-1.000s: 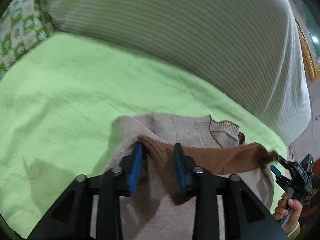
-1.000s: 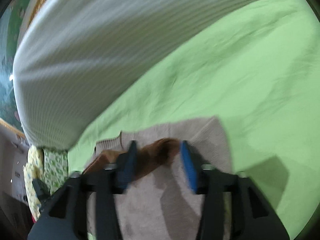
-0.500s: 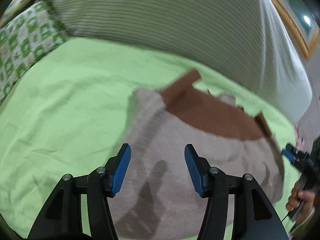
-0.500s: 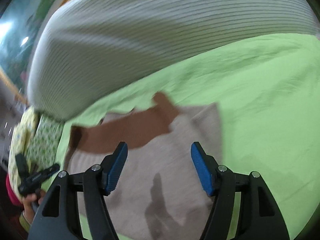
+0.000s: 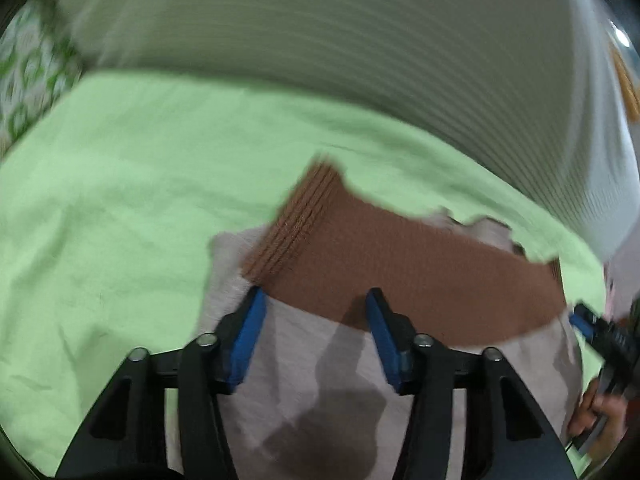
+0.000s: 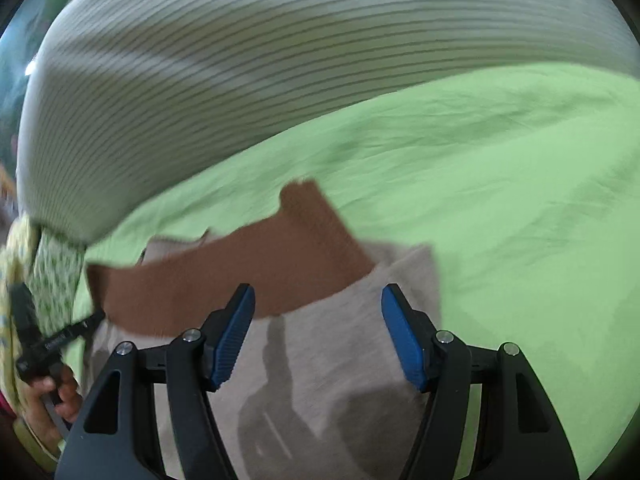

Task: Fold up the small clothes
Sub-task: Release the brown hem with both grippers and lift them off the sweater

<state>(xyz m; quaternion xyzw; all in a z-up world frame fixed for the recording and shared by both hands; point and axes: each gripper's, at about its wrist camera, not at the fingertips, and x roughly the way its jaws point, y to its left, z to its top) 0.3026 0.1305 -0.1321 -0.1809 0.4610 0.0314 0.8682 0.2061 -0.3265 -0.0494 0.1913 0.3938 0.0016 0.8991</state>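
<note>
Left wrist view, fingers: the left gripper (image 5: pixel 314 334) has its two blue-padded fingers (image 5: pixel 249 332) spread apart with nothing between them; they hang over the beige body of the sweater.
Right wrist view, fingers: the right gripper (image 6: pixel 318 330) is likewise spread wide and empty, its blue pads (image 6: pixel 402 340) above beige knit.
Left gripper pose: it points forward and down at the sweater near that garment's left edge; whether the tips touch the cloth cannot be told.
Right gripper pose: it points forward and down near the sweater's right edge, and shows again at the right rim of the left wrist view (image 5: pixel 600 332), gripped by the person's hand (image 5: pixel 600 416).
Other side: the left gripper shows at the left rim of the right wrist view (image 6: pixel 52 340), with the hand (image 6: pixel 56 396) around its handle.
Sweater: one small beige sweater (image 5: pixel 320 380) (image 6: pixel 320 360) lies flat on the green sheet.
Brown band: one brown ribbed hem band (image 5: pixel 400 272) (image 6: pixel 240 276) lies folded across the far part of the sweater, just beyond both pairs of fingers; one corner sticks out onto the sheet.
Sheet: one light green bedsheet (image 5: pixel 140 200) (image 6: pixel 500 200), creased, lies under the sweater on all sides.
Pillow: one large white pillow with thin stripes (image 5: pixel 340 32) (image 6: pixel 280 60) lies along the far edge of the sheet.
Patterned cloth: one green-and-white patterned cloth (image 5: pixel 28 76) (image 6: pixel 52 272) lies at the left end of the pillow.
Sharpness: both views are blurred.
</note>
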